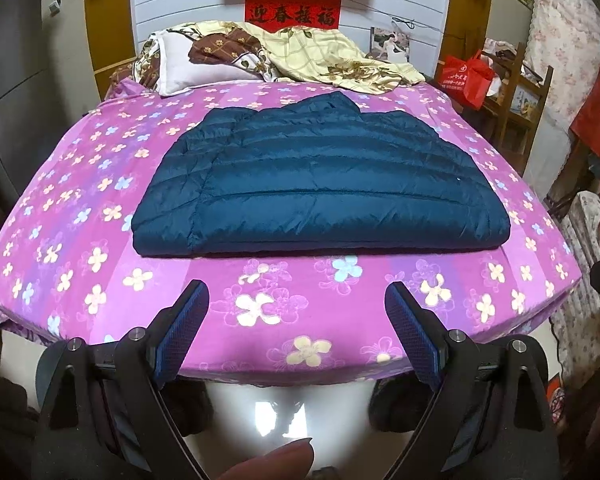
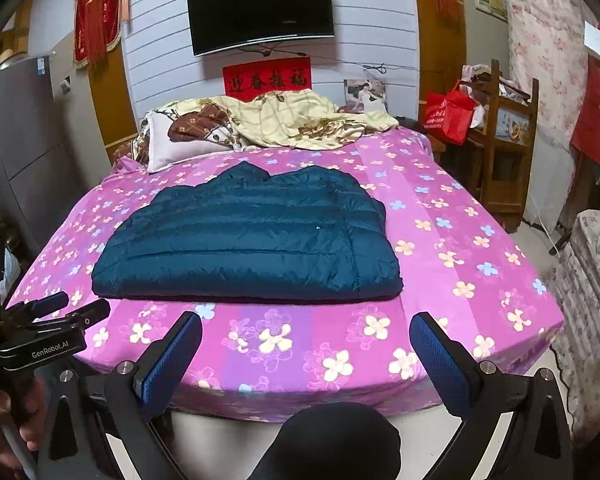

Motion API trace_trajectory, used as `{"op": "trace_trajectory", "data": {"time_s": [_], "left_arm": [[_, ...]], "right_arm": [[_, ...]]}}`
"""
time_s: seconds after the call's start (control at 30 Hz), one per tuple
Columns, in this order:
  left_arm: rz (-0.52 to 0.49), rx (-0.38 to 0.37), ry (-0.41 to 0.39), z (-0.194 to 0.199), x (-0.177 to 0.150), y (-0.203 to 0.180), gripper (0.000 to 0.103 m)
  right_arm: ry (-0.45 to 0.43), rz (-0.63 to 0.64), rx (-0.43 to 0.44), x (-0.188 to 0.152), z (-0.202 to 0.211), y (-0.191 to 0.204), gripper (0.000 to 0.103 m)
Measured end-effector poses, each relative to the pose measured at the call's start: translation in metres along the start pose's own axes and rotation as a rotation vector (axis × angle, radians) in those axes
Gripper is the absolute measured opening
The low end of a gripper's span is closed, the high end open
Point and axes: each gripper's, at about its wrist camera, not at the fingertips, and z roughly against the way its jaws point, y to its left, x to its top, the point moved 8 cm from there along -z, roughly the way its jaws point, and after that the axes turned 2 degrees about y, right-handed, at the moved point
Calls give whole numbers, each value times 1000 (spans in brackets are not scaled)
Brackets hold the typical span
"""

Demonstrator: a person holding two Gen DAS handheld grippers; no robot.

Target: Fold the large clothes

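Jacket (image 1: 320,184), dark blue and quilted, lay folded into a flat rectangle on the bed (image 1: 268,304), its near edge parallel to the foot of the mattress. I held my left tongs (image 1: 296,308) spread wide over the flowered purple sheet, short of the jacket and touching nothing. My right tongs (image 2: 306,340) were likewise spread apart and empty, just before the jacket's near edge. Pillow (image 1: 196,62) and rumpled quilt (image 1: 340,60) lay at the head.

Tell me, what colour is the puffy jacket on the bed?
Dark teal blue jacket, clearest in the left wrist view.
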Motion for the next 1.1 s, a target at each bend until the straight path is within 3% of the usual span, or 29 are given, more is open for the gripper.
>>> {"op": "trace_trajectory", "data": {"time_s": [1.1], "left_arm": [[-14, -12, 9, -2, -6, -2, 90]], "right_arm": [[-8, -19, -9, -4, 4, -9, 103]]}}
